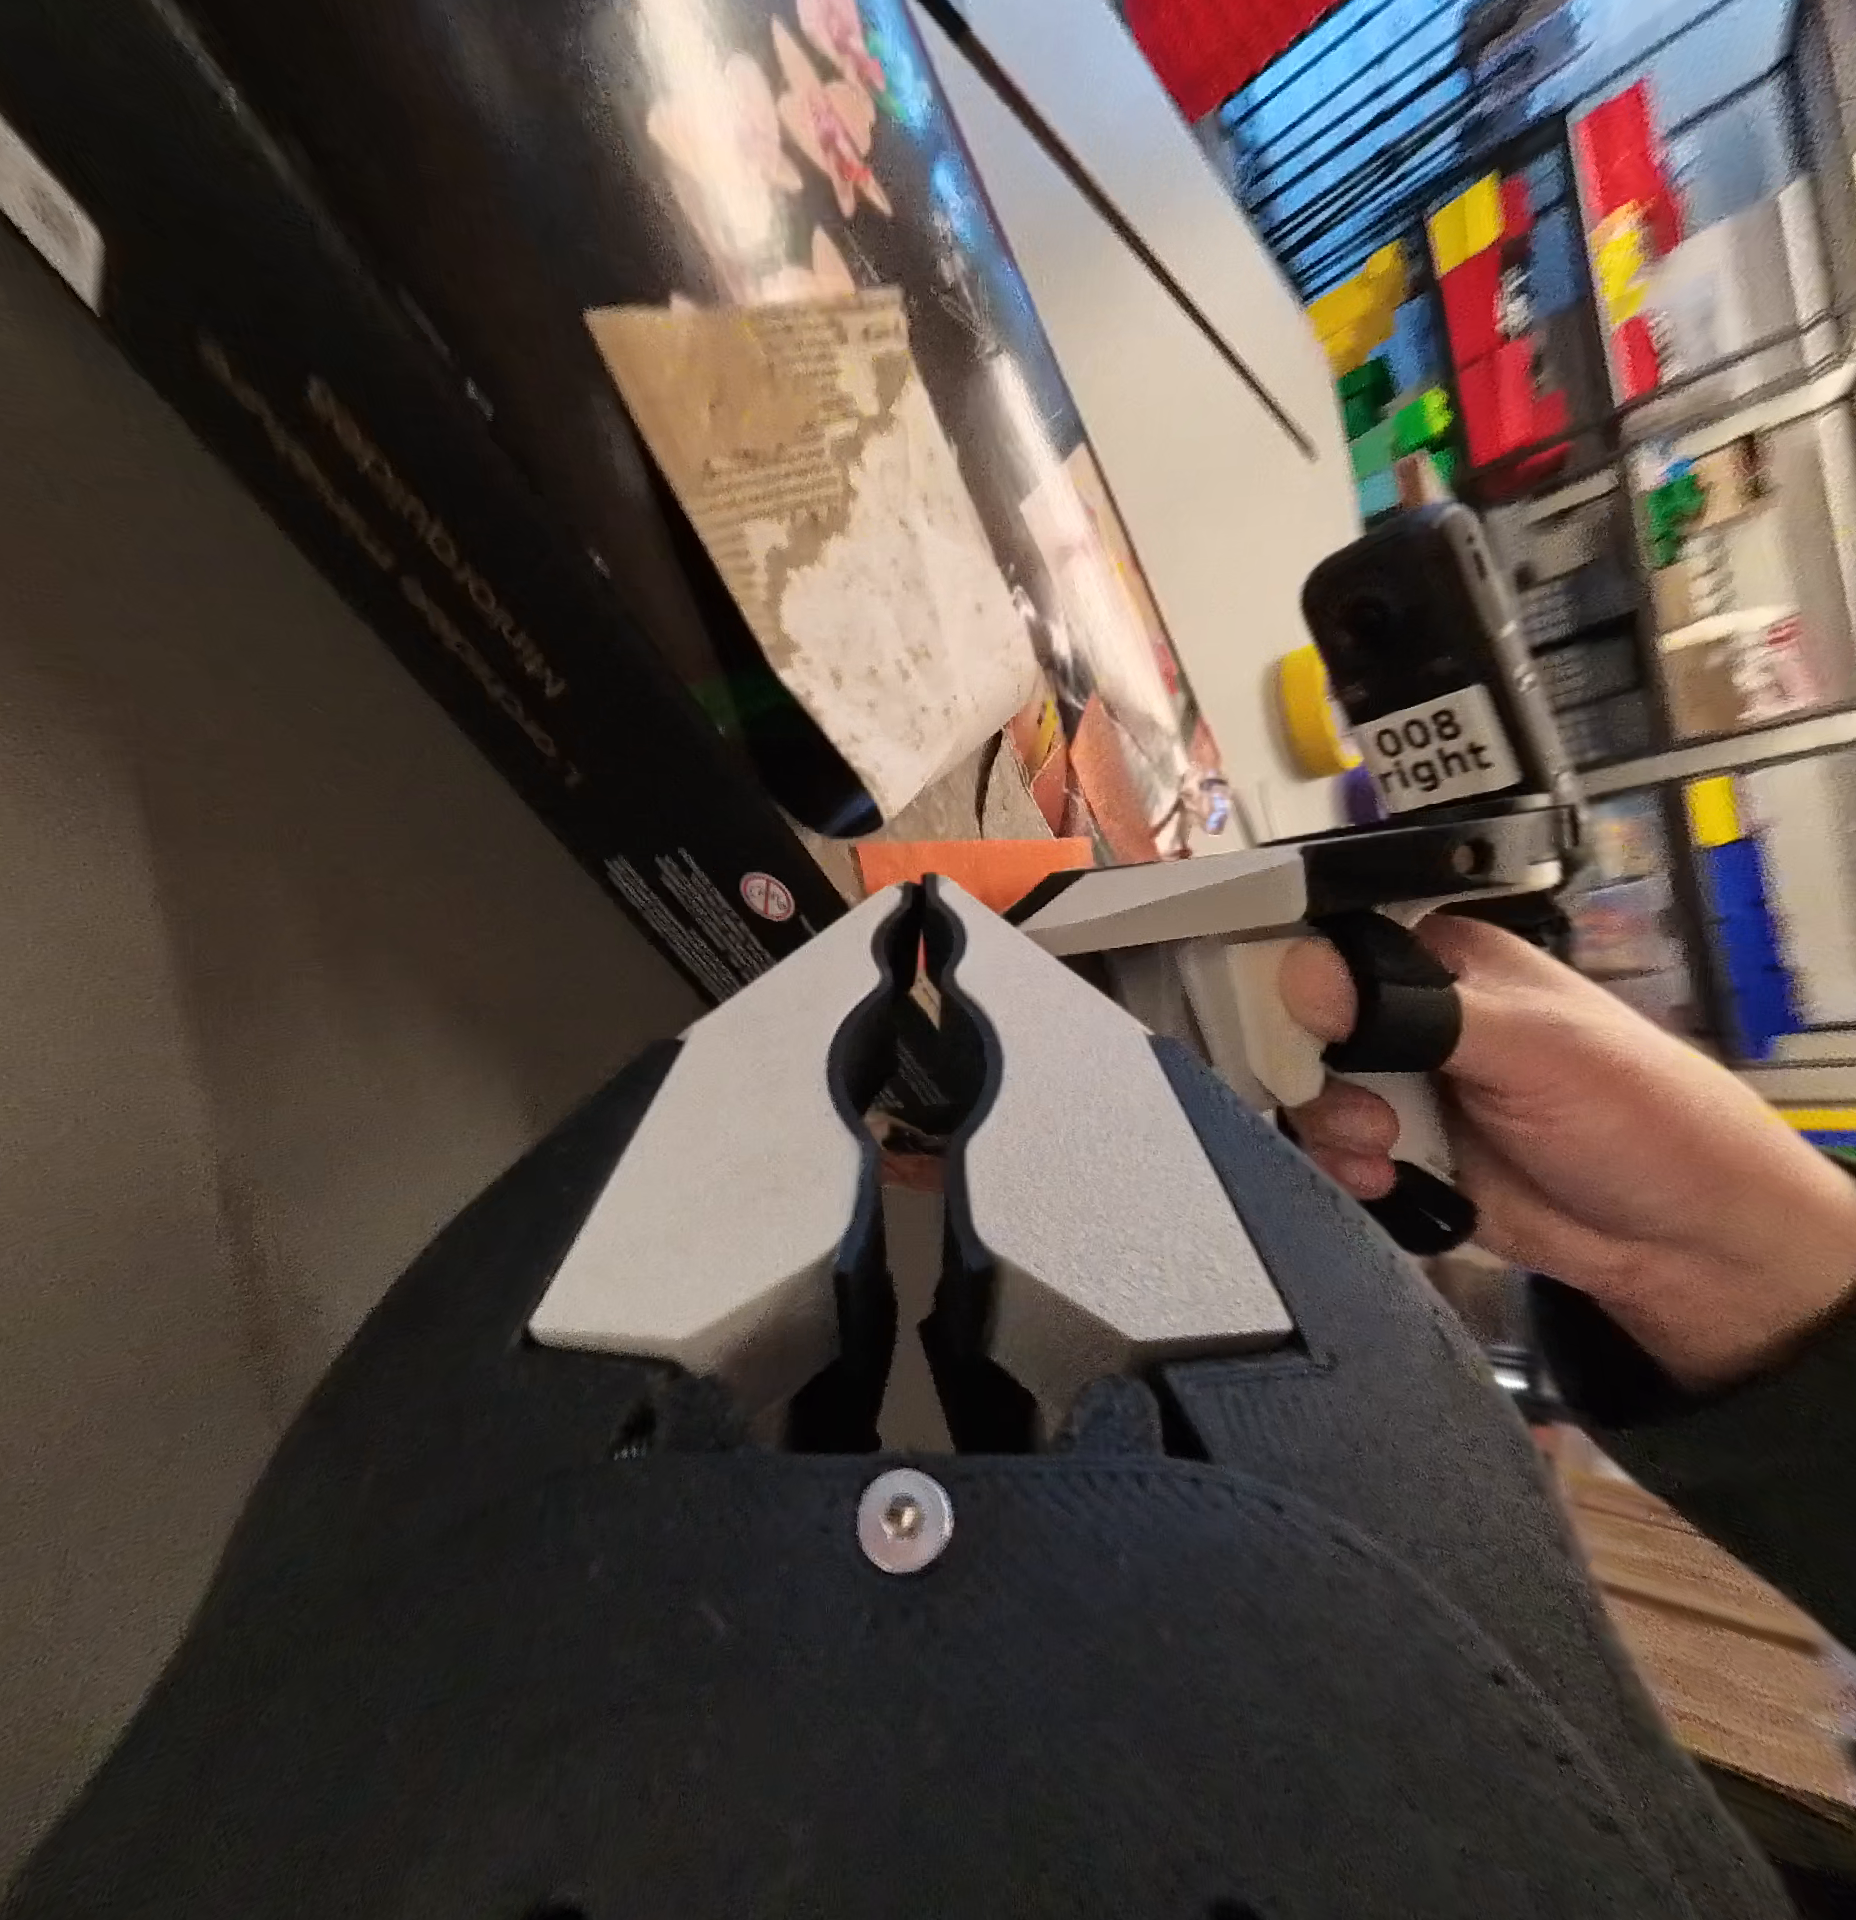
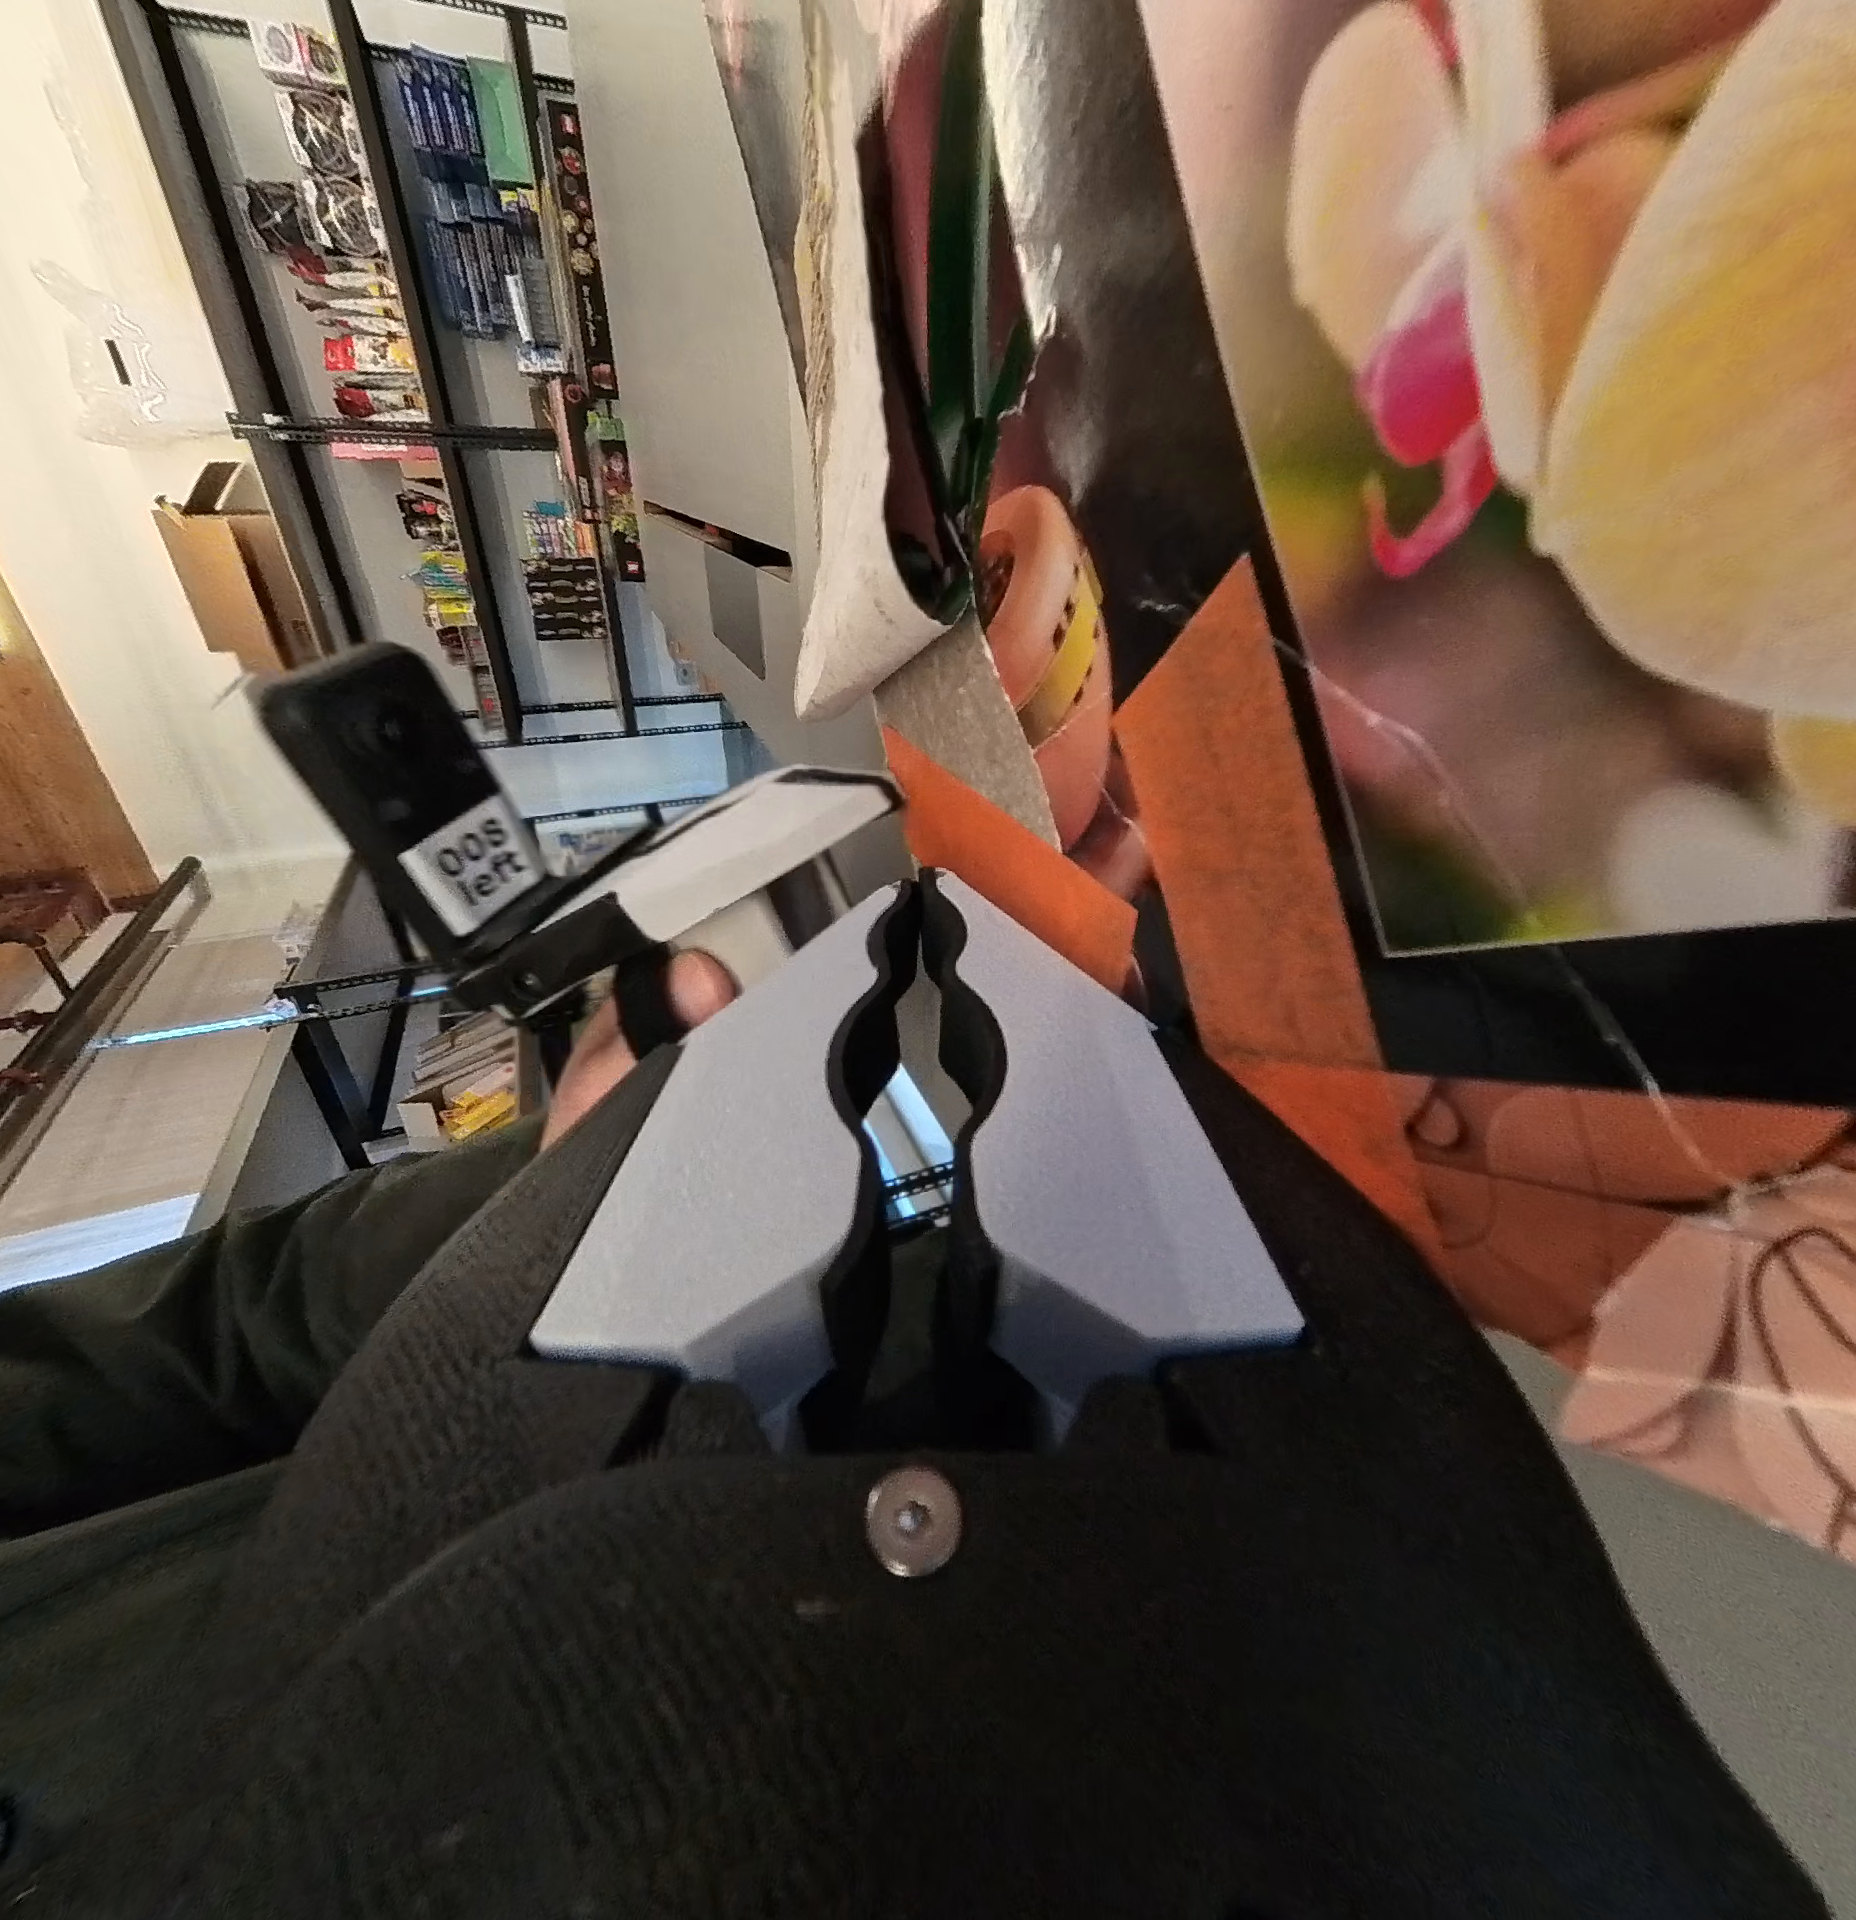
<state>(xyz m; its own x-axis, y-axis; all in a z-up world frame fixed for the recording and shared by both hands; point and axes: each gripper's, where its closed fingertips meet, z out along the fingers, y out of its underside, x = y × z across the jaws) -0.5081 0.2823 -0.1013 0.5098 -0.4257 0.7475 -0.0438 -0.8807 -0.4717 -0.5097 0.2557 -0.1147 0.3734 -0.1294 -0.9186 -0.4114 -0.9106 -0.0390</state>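
A large black box point(image 1: 404, 499) with an orchid picture point(image 2: 1526, 416) is torn open, showing an orange cardboard flap point(image 1: 965, 864) and a torn pale paper layer point(image 1: 862, 561). My left gripper point(image 1: 924, 889) is shut, its tips at the flap's lower edge. My right gripper point(image 2: 922, 883) is shut too, its tips against the same flap point(image 2: 1017, 862). I cannot tell whether either one pinches the flap. Each gripper shows in the other's view, held by a hand: the right one point(image 1: 1023, 914) comes in from the right, the left one point(image 2: 888, 795) from the left.
Metal shelving with colourful boxes point(image 1: 1589, 312) stands behind the right gripper. More shelves with packaged goods point(image 2: 467, 312) and a brown carton point(image 2: 238, 561) stand behind the left one. A wooden surface point(image 1: 1713, 1642) lies below. A dark sleeve point(image 2: 228, 1351) crosses the right view.
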